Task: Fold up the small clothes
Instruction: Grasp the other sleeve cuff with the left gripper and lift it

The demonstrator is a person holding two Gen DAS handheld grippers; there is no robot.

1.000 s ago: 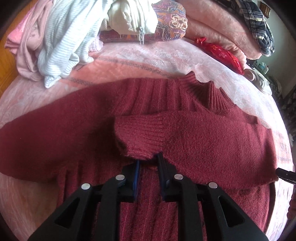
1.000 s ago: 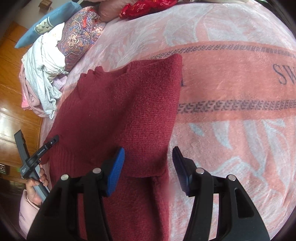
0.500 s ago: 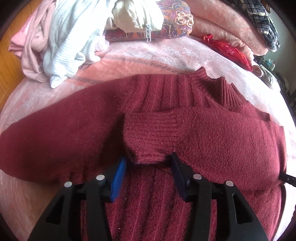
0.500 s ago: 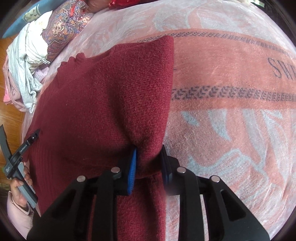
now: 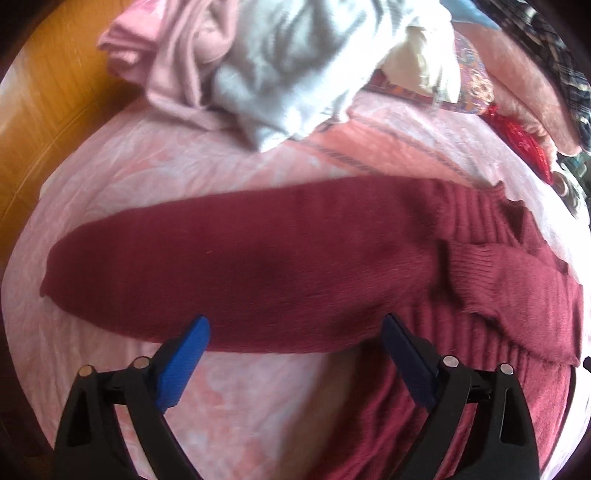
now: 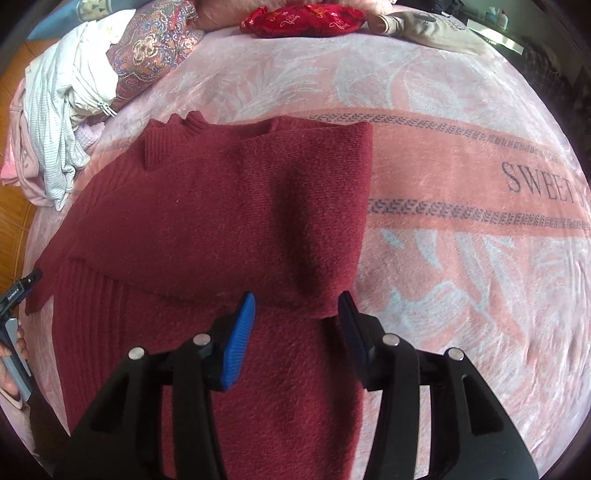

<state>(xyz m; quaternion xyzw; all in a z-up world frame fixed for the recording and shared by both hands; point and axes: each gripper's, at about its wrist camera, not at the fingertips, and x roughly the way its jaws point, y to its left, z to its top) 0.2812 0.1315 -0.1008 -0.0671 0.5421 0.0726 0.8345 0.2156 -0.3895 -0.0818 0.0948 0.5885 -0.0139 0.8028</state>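
A dark red knit sweater [image 5: 295, 266] lies flat on the pink blanket [image 5: 147, 177]. One sleeve stretches out to the left. The other sleeve is folded across the chest, its ribbed cuff [image 5: 469, 266] near the collar. My left gripper [image 5: 295, 332] hovers at the near edge of the outstretched sleeve, its jaws opening wide with nothing between them. In the right wrist view the sweater [image 6: 221, 206] shows its right side folded in. My right gripper [image 6: 297, 310] is just short of that folded edge, jaws opening, pads off the cloth.
A pile of white and pink clothes [image 5: 280, 66] sits at the head of the bed beside a patterned pillow [image 6: 155, 48] and a red pouch [image 6: 303, 18]. Wooden floor [image 5: 48, 92] shows past the left bed edge. A hand holds the other gripper [image 6: 22, 288] at the left.
My left gripper let go of the folded cuff, opened wide and swung left over the outstretched sleeve. My right gripper pinched the folded edge, then opened and drew back.
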